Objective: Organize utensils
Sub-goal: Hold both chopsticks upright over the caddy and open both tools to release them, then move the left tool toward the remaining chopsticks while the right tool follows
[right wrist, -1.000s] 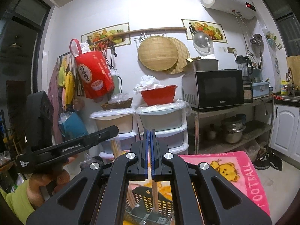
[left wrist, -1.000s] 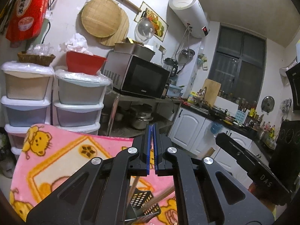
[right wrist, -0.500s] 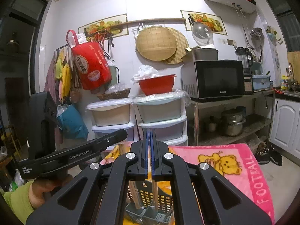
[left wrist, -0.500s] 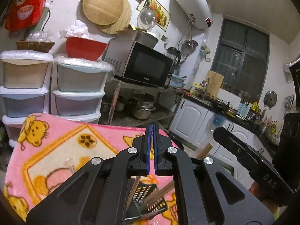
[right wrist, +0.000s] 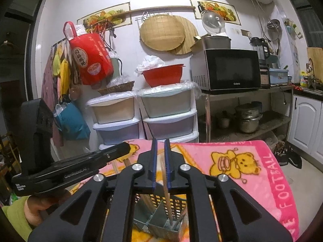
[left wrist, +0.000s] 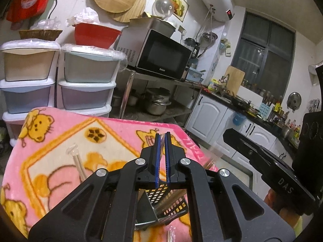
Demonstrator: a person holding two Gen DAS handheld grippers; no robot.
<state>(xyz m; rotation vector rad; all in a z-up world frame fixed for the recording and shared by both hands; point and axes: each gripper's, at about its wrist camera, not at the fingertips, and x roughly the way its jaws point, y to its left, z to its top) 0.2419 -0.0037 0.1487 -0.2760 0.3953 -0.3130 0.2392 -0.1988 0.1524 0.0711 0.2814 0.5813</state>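
A black perforated utensil holder (right wrist: 161,211) stands on the pink bear blanket (right wrist: 252,167), below both grippers, with wooden chopsticks (right wrist: 167,197) upright in it. It also shows in the left wrist view (left wrist: 167,201). My right gripper (right wrist: 160,143) hovers above the holder, jaws slightly apart around a chopstick top without clearly pressing it. My left gripper (left wrist: 162,137) is nearly shut and empty above the holder. A pair of wrapped chopsticks (left wrist: 78,163) lies loose on the blanket to the left.
Stacked plastic drawers (right wrist: 167,111) stand behind the table. A metal rack holds a microwave (right wrist: 228,68) and pots (right wrist: 247,119). White cabinets (left wrist: 212,117) and a counter run along the right. The other handle (left wrist: 266,165) is at right.
Both grippers tilted down toward the table, so the blanket and holder rose in view. The right jaws opened slightly from tightly shut; a chopstick now stands between them.
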